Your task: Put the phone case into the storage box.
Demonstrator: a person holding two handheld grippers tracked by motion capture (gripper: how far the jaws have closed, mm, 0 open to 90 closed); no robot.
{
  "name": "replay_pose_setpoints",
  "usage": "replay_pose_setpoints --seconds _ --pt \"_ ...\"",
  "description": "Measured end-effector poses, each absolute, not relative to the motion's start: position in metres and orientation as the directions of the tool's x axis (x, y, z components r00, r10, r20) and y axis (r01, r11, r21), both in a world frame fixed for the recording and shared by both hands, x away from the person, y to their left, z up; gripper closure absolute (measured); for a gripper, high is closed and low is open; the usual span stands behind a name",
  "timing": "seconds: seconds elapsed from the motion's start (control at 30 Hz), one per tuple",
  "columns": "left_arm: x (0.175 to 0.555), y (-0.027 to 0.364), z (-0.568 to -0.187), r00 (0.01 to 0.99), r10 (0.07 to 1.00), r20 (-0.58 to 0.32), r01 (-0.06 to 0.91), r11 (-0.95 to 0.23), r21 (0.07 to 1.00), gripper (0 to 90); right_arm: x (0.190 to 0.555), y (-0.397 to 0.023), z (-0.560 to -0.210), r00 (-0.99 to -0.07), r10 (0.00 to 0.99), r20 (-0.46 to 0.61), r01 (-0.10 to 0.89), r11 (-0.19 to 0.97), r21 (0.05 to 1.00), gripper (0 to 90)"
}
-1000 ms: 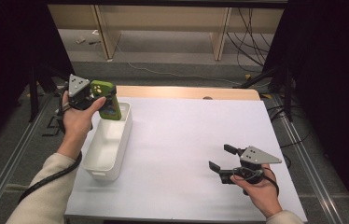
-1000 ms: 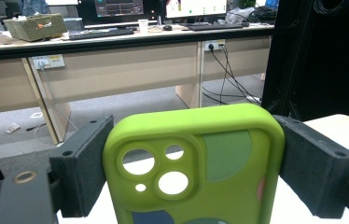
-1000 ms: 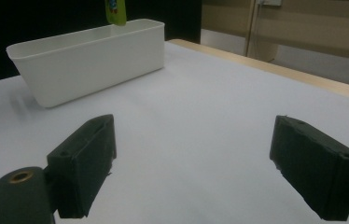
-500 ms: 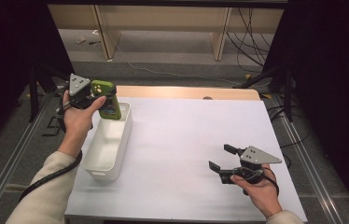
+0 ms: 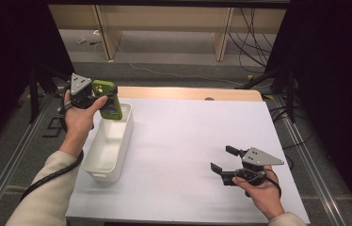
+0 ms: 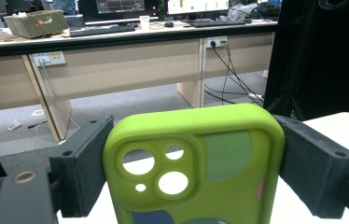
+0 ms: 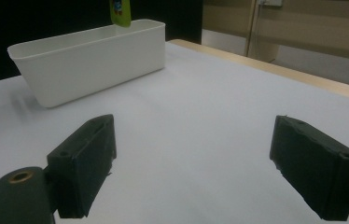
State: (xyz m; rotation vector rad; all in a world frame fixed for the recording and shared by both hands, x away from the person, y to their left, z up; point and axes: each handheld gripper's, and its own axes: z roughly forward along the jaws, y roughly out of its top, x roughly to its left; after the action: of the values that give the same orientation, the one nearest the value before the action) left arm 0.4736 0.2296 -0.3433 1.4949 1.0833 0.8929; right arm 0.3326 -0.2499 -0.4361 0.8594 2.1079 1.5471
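Note:
A green phone case [image 5: 107, 100] with camera cut-outs hangs over the far end of a white plastic bin [image 5: 109, 143]. My left gripper [image 5: 100, 98] is shut on it; in the left gripper view both black jaws press the sides of the case [image 6: 196, 168]. My right gripper [image 5: 223, 159] rests low over the white table at the front right, open and holding nothing. In the right gripper view the bin [image 7: 88, 56] stands ahead with the case's lower end [image 7: 120, 13] above its far rim.
The white table top [image 5: 188, 136] has a wooden strip [image 5: 188, 93] along its far edge. Metal rails run along both sides. Beyond the table are desk legs and loose cables [image 5: 254, 42] on the floor.

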Motion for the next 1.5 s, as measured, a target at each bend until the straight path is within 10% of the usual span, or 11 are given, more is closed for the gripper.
replay_pose_setpoints --seconds 1.5 --pt "0.486 0.232 -0.349 0.311 0.95 -0.003 0.197 -0.061 0.978 16.1 0.333 -0.25 -0.437 -0.74 0.671 0.049 0.248 0.204 0.947 15.5"
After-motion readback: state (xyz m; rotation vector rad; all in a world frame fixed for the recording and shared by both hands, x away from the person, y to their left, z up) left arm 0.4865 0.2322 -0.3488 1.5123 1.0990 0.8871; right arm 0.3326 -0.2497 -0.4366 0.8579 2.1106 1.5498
